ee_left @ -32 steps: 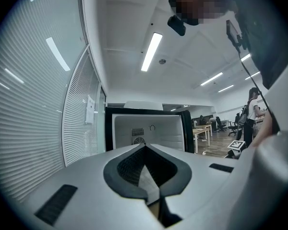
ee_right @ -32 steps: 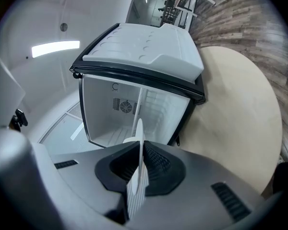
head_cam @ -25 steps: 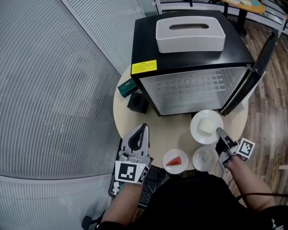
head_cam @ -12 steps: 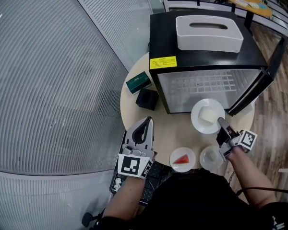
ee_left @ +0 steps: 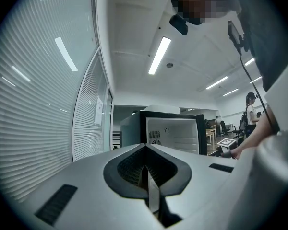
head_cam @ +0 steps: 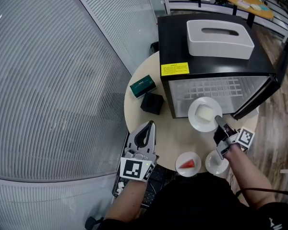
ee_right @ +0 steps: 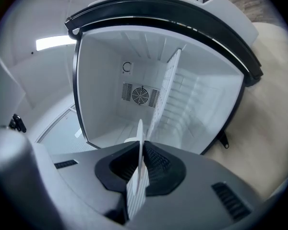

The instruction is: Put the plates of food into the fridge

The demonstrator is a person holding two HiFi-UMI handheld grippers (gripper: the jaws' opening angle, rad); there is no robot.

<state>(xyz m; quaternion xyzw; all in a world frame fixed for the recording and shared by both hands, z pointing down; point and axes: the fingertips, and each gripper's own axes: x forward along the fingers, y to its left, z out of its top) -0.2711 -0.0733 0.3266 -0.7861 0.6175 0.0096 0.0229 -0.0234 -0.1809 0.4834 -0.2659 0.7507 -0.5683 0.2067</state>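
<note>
Right hand-held gripper [head_cam: 218,122]: clamped on rim of plate [head_cam: 198,110]. Plate extends ahead of jaws, at mouth of open fridge [head_cam: 175,42]; cavity straight beyond. Left hand-held gripper [head_cam: 148,127]: closed, empty, farther off.

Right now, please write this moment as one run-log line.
right gripper: shut on plate, before open fridge | left gripper: shut, empty | table: two more plates

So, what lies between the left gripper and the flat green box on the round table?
In the head view, a small black cube-shaped box sits between the left gripper and the green box.
</note>
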